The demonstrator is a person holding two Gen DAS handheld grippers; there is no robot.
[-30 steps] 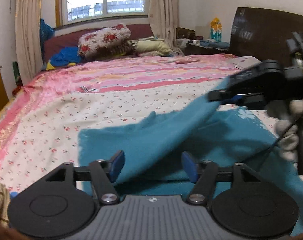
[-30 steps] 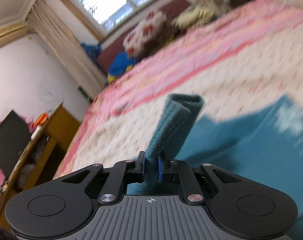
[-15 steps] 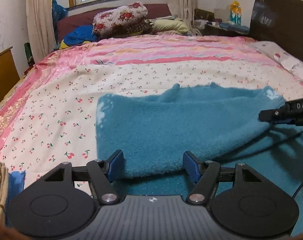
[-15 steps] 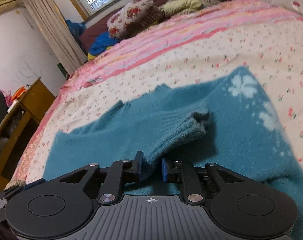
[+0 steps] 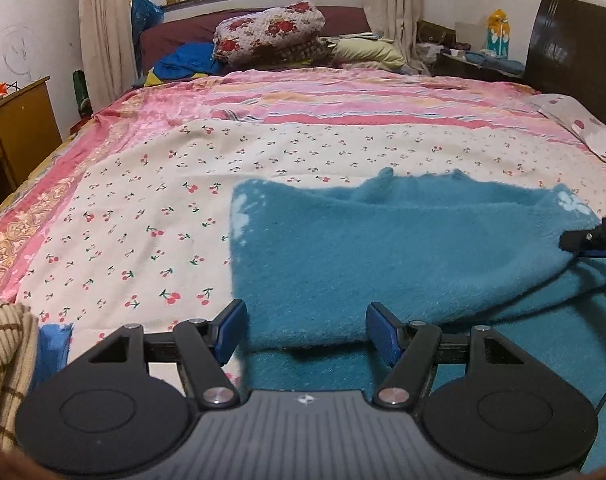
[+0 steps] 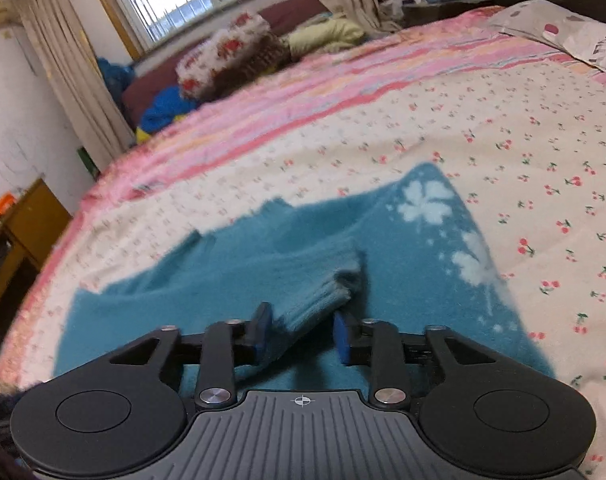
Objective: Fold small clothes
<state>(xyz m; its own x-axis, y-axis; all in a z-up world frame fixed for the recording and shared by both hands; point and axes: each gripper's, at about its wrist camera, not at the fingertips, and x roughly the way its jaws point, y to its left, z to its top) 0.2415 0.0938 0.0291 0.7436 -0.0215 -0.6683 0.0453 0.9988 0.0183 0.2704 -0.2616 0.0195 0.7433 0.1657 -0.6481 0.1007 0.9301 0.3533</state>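
Knitwear in beige with brown stripes [image 5: 3, 360] sat bunched at the far left edge of the left wrist view, probably waiting its turn beside the work area. Next to it the left gripper [image 5: 305, 334] stood released, its 2 blue pads spread wide on either side of a folded edge of the teal sweater [image 5: 383, 256] and gripping nothing, which suggested that side of the fold was already laid down. That sweater lay on the cherry-print bedsheet [image 5: 143, 200], 1 layer doubled over another so the garment would narrow. Further right, the right gripper [image 6: 301, 334] was also unclenched, with the ribbed sleeve cuff [image 6: 327, 292] resting loosely between its pads, touching the left pad, seemingly just set across the sweater's body near the white flower motifs [image 6: 425, 204].
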